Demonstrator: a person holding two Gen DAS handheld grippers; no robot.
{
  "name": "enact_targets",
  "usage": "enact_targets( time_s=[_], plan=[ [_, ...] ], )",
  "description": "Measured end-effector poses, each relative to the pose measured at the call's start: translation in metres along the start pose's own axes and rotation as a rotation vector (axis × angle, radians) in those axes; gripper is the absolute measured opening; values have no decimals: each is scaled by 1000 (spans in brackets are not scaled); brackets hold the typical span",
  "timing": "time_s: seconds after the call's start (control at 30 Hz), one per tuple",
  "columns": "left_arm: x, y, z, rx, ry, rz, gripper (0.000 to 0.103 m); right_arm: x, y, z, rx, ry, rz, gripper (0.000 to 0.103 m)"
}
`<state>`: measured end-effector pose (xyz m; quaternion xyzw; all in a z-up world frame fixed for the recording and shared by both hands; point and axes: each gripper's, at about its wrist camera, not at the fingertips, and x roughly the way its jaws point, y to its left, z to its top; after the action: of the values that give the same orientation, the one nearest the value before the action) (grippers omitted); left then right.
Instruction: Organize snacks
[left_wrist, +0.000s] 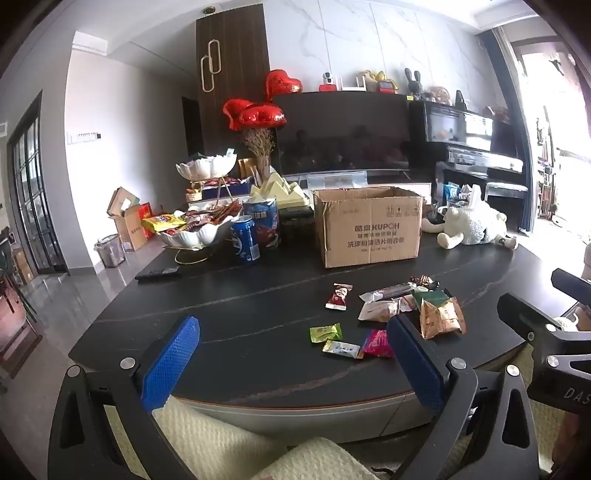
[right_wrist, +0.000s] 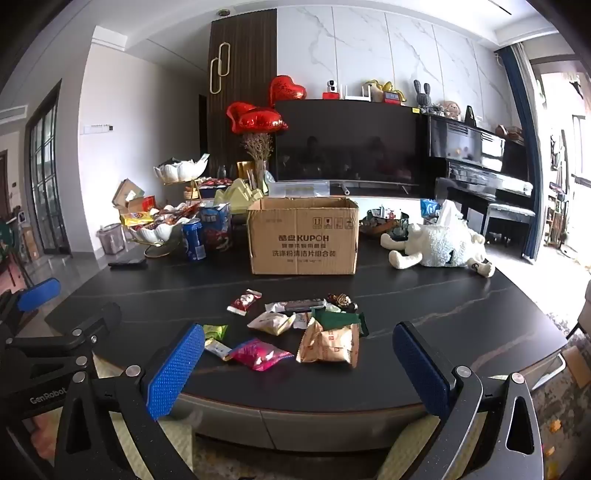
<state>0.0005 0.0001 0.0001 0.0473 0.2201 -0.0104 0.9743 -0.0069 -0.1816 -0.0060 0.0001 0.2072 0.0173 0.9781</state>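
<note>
Several loose snack packets lie on the dark table (right_wrist: 461, 310): a gold-brown bag (right_wrist: 330, 345), a pink packet (right_wrist: 260, 353), a green packet (right_wrist: 215, 332), a red-white packet (right_wrist: 243, 301) and a cream packet (right_wrist: 271, 323). They also show in the left wrist view, with the gold-brown bag (left_wrist: 441, 318) and the pink packet (left_wrist: 376, 343). An open cardboard box (right_wrist: 303, 236) stands behind them, also in the left wrist view (left_wrist: 369, 230). My left gripper (left_wrist: 291, 362) is open and empty over the table's front edge. My right gripper (right_wrist: 299, 365) is open and empty, just short of the packets.
A white tiered dish of snacks (right_wrist: 159, 225), a blue can (right_wrist: 194, 240) and a blue snack bag (right_wrist: 216, 225) stand at the back left. A black remote (right_wrist: 127, 263) lies left. A white plush sheep (right_wrist: 443, 245) lies right. A TV and piano stand behind.
</note>
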Motion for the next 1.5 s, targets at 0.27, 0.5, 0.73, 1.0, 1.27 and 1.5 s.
enact_targets(
  time_s=[0.27, 0.5, 0.73, 1.0, 1.27, 1.5],
  plan=[
    [-1, 0, 2, 6, -5, -7, 103, 0, 1, 0, -4, -3, -1, 102],
    [-3, 1, 3, 1, -16, -4, 103, -9, 3, 1, 5, -5, -7, 103],
    [-5, 1, 3, 4, -26, 3, 103, 2, 2, -1, 5, -2, -4, 103],
    [-5, 1, 3, 4, -27, 3, 103, 1, -3, -1, 10, 2, 2, 103],
    [-5, 1, 3, 6, -31, 1, 103, 1, -3, -1, 10, 1, 1, 102],
    [-6, -1, 3, 7, -34, 0, 103, 2, -4, -1, 11, -2, 2, 102]
  ],
)
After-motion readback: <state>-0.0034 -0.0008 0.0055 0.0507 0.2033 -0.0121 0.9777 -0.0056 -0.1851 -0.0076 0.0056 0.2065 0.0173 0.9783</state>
